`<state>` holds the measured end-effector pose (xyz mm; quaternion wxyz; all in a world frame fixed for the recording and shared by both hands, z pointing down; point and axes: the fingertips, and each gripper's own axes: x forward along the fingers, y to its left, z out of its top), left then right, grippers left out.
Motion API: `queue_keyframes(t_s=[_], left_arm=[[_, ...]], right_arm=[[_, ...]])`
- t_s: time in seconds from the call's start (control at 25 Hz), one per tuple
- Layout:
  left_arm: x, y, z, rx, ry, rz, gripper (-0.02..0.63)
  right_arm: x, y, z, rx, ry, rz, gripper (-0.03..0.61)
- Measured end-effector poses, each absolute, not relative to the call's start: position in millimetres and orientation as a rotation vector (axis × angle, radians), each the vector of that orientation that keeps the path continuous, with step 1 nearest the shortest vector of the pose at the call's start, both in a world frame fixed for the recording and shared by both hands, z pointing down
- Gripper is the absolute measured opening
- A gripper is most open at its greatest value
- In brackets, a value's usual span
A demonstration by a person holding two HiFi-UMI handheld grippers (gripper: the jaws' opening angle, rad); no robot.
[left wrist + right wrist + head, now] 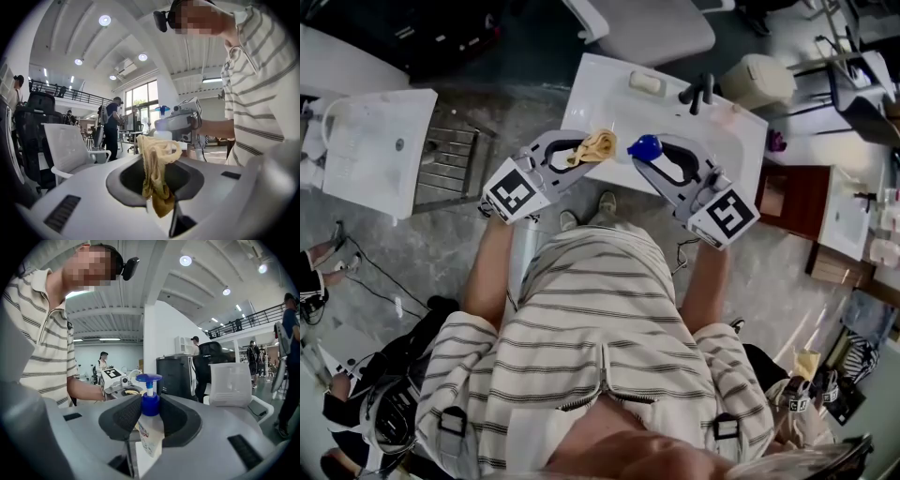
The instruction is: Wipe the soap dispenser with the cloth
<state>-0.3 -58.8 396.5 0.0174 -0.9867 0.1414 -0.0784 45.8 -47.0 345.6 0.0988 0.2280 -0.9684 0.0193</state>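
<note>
Both grippers are raised above and slightly short of a white washbasin (609, 89), and they face one another with their tips near but apart. The right gripper (146, 430) has its jaws partly closed and clamped on the soap dispenser (149, 437). The ribbed pads bear on the bottle's shoulder, just under the blue collar, and the pump head rises clear above the jaws. The left gripper (158, 190) has its jaws closed on the cloth (157, 161), a bunched yellow rag. Part of the rag hangs down between the jaws and a loose fold stands out ahead of the tips, pointing toward the dispenser. No contact between cloth and bottle is visible.

Assessment: the dispenser is smooth, rigid plastic, probably light, and likely slick where soap has run. It may twist in the pads under sideways wiping pressure, so the present hold low on the shoulder is sound, and the pump head should not be pressed. The cloth is limp and weightless and needs a firm pinch at the bunch, leaving a free fold to do the wiping.
</note>
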Motion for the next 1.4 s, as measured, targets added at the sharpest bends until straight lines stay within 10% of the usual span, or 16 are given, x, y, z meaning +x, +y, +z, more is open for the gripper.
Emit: queue_keyframes(t_s=[1.4], left_arm=[[30.4,-40.1,401.6,-3.195,-0.211,-0.203,0.087]], right_arm=[[17.1,0.8,327.1,0.295,-3.047,0.134,0.124]])
